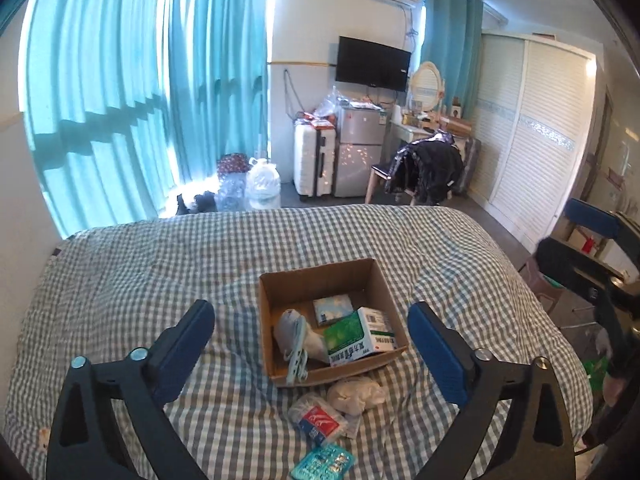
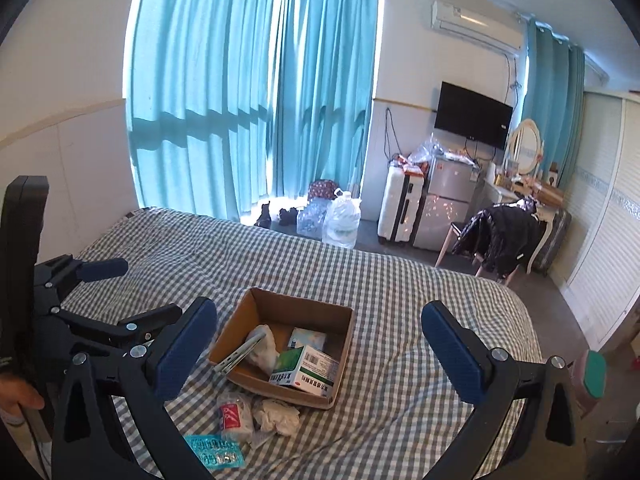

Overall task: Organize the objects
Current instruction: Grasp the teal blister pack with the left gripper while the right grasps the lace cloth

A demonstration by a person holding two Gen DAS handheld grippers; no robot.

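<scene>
An open cardboard box point(image 1: 280, 284) point(image 2: 248, 324) sits on the checked bed. In it lie a green-and-white medicine carton point(image 1: 360, 336) point(image 2: 306, 370), a small pale packet point(image 1: 333, 308) point(image 2: 306, 337), and a grey pouch with a pale clip point(image 1: 294, 340) point(image 2: 250, 350). In front of the box lie a crumpled white wad point(image 1: 356, 394) point(image 2: 278, 414), a red-and-white bag point(image 1: 318, 420) point(image 2: 234, 416) and a teal blister pack point(image 1: 323, 464) point(image 2: 214, 450). My left gripper point(image 1: 312, 320) point(image 2: 120, 292) is open and empty above the box. My right gripper point(image 2: 320, 320) is open and empty.
The bed point(image 1: 120, 264) point(image 2: 420, 292) drops off at its far and right edges. Beyond stand water jugs point(image 1: 262, 184), a white suitcase point(image 1: 314, 160), a small fridge point(image 1: 360, 148), a chair with a dark jacket point(image 1: 428, 168) and a wardrobe point(image 1: 532, 128).
</scene>
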